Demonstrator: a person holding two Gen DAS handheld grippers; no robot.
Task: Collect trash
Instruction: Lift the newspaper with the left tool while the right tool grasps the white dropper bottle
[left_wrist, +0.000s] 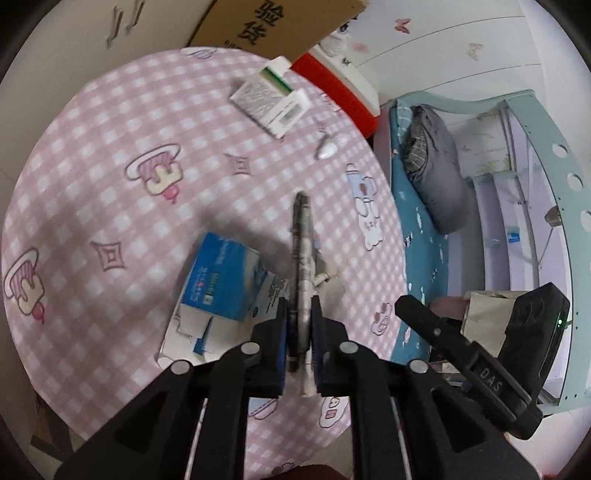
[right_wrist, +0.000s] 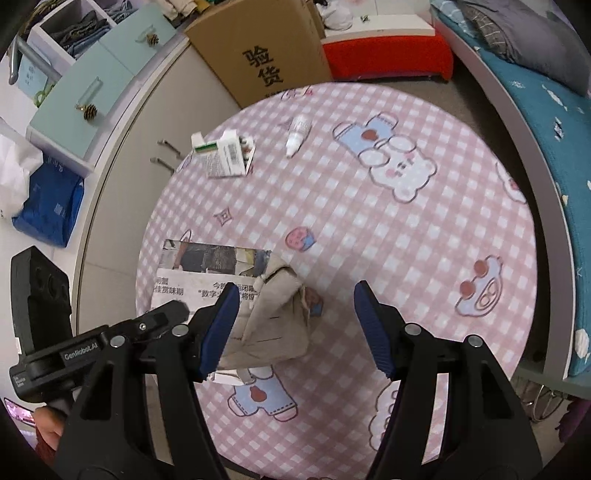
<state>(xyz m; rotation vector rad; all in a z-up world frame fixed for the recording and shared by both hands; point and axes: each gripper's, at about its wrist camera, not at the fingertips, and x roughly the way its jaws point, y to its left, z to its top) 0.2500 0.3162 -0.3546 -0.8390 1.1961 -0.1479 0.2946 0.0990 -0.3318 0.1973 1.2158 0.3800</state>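
My left gripper (left_wrist: 300, 306) is shut on a grey-black pen (left_wrist: 302, 254) and holds it above the pink checked round table (left_wrist: 110, 122). Below it lies a blue carton (left_wrist: 221, 277). A white-green medicine box (left_wrist: 269, 99) and a small white dropper bottle (left_wrist: 327, 149) lie farther back. My right gripper (right_wrist: 295, 314) is open over the table, its left finger beside a folded newspaper trash box (right_wrist: 273, 314). The medicine box (right_wrist: 225, 155) and dropper bottle (right_wrist: 297, 134) show in the right wrist view too.
A cardboard box (right_wrist: 258, 48) and a red stool (right_wrist: 388, 55) stand beyond the table. A bed with teal sheet (right_wrist: 535, 122) runs along the right. Cabinets (right_wrist: 85, 99) and a blue bag (right_wrist: 48, 206) are at the left.
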